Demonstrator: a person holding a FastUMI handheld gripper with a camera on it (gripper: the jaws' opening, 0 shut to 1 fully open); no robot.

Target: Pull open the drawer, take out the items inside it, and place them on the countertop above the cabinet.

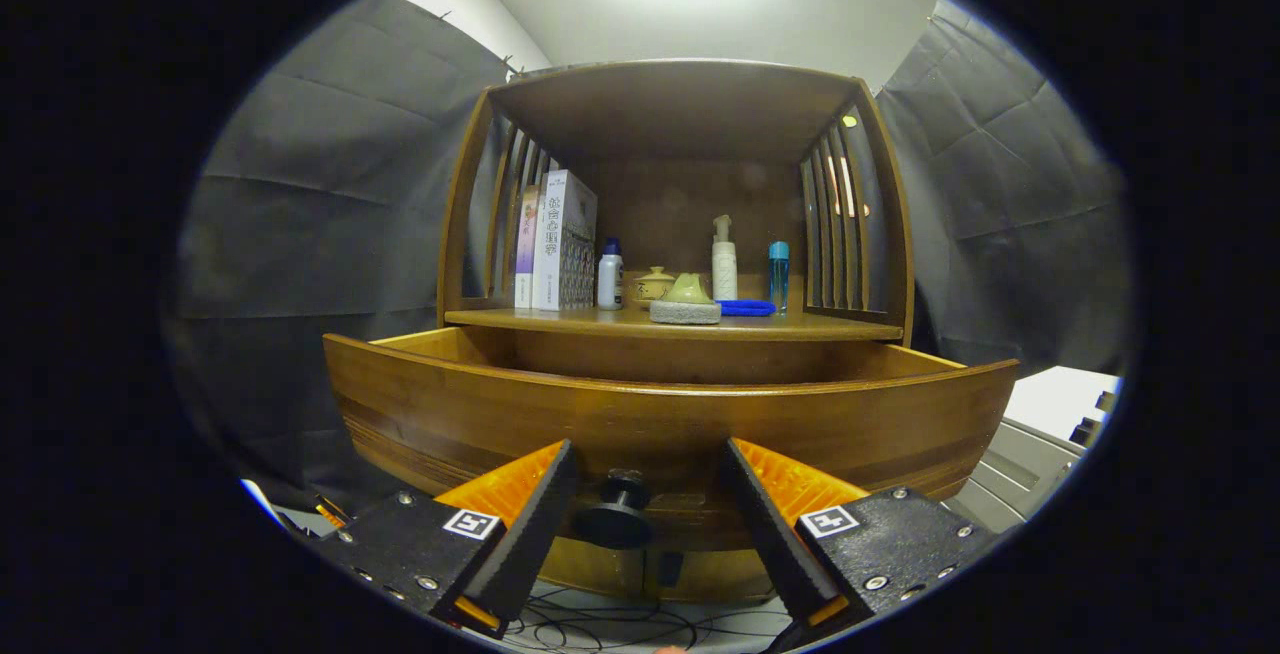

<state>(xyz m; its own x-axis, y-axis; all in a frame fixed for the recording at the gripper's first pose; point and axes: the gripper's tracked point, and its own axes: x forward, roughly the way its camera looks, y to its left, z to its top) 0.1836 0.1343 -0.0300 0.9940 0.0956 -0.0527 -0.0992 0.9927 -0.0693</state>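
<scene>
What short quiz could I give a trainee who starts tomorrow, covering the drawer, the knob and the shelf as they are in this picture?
1. True or false: the drawer is pulled out from the cabinet.
2. Where is the knob relative to the gripper fingers? A) between them, untouched B) clamped by both C) beyond them, on the countertop
3. Fill in: left of the white bottle on the countertop stand two upright ____.

Key: 1 true; 2 A; 3 books.
</scene>
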